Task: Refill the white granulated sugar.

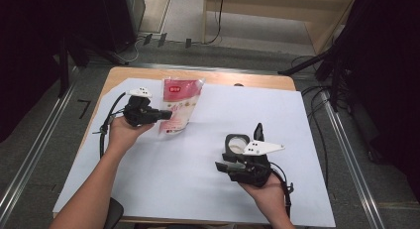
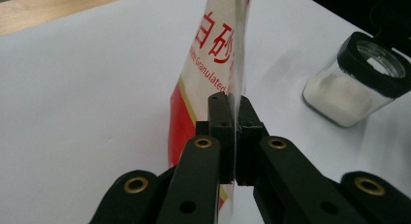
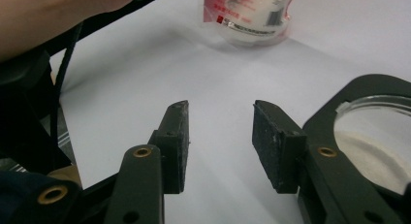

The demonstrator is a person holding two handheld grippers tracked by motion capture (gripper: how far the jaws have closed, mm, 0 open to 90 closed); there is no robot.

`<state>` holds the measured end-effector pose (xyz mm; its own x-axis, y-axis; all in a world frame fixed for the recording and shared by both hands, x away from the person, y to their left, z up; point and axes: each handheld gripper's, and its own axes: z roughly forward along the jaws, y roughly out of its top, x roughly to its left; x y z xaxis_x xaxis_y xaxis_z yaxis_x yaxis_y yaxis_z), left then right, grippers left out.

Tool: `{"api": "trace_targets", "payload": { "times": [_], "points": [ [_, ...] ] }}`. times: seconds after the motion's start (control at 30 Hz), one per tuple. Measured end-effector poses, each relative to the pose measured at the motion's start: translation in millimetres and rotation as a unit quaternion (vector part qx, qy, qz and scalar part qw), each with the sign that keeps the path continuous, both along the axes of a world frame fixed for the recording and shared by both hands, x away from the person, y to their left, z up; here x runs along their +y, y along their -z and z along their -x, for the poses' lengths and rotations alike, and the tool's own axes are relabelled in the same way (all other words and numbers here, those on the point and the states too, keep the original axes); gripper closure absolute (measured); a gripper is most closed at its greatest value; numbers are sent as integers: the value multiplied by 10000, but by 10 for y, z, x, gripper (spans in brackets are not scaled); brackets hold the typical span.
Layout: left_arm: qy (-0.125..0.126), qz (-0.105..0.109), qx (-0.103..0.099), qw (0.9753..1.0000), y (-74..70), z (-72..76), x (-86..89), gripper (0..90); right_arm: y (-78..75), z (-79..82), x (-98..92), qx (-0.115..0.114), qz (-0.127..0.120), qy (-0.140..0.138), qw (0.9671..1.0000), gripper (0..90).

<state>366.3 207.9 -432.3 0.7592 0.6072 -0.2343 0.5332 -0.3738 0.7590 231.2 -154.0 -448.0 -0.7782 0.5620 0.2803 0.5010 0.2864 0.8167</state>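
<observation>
Sugar bag (image 1: pixel 179 105) stands at the surface's (image 1: pixel 163 179) far left, the left gripper (image 1: pixel 166 114) clamped on its edge, likely to steady it for pouring. Right gripper (image 3: pixel 220 136), fingers apart, waits beside the open jar (image 1: pixel 236 143).

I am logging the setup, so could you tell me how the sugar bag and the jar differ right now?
The sugar bag is a soft red and white pouch, clamped in the left gripper; the jar is clear hard glass with a black open lid, standing free beside the open right gripper. The bag is taller. Both hold something white.
</observation>
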Motion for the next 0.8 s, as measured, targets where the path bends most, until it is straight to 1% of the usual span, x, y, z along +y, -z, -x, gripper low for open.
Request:
{"api": "trace_targets", "payload": {
  "times": [0.03, 0.07, 0.1, 0.13, 0.17, 0.27, 0.3, 0.33, 0.37, 0.4, 0.43, 0.47, 0.5, 0.57, 0.63, 0.67, 0.73, 0.8],
  "points": [
    [38, -55, -4, 10000, 3, 7, 16, 900, 3, -3, -8, 4, 28, 8, 10000, 579],
    [-2, -49, 62, 10000, 11, 23, 25, 900, 5, -6, -12, 13, 14, 18, 10000, 579],
    [-60, -14, 126, 9999, 24, 38, 38, 900, 3, -7, -15, 24, 14, 28, 10000, 580],
    [-65, 52, 163, 9998, 42, 43, 62, 900, -3, -9, -20, 19, 42, 40, 10000, 580],
    [-117, 69, 166, 9998, 53, 49, 89, 897, -5, -12, -22, -9, 71, 52, 10000, 581],
    [-68, 145, 229, 9996, 75, 62, 148, 878, -6, -11, -16, -54, 246, 99, 9996, 584],
    [-65, 150, 206, 9997, 85, 74, 161, 871, -2, -13, -15, -55, 298, 102, 9995, 587],
    [-32, 146, 224, 9996, 95, 85, 171, 868, -1, -15, -18, -36, 315, 93, 9995, 591],
    [-30, 106, 222, 9997, 100, 88, 184, 860, 1, -21, -20, -23, 302, 87, 9995, 596],
    [-32, 124, 232, 9996, 105, 94, 189, 854, -1, -23, -21, -6, 286, 99, 9995, 598],
    [8, 85, 246, 9997, 103, 94, 198, 849, -2, -25, -22, 1, 260, 95, 9996, 600],
    [30, 75, 294, 9995, 100, 93, 206, 842, -5, -28, -25, 12, 261, 85, 9996, 604],
    [-17, 128, 304, 9995, 103, 99, 200, 835, -4, -28, -27, 17, 245, 78, 9997, 606],
    [15, 132, 293, 9995, 100, 96, 206, 821, -3, -32, -30, 31, 245, 61, 9997, 612],
    [6, 223, 325, 9992, 87, 102, 217, 802, 3, -41, -39, 41, 231, 67, 9997, 618],
    [-5, 289, 292, 9992, 78, 107, 226, 784, 4, -46, -43, 55, 225, 69, 9997, 625],
    [-31, 308, 188, 9993, 47, 122, 245, 759, 1, -54, -59, 65, 213, 66, 9997, 637],
    [-47, 391, 247, 9989, 17, 140, 259, 725, -8, -60, -78, 78, 180, 81, 9998, 658]
  ]
}}
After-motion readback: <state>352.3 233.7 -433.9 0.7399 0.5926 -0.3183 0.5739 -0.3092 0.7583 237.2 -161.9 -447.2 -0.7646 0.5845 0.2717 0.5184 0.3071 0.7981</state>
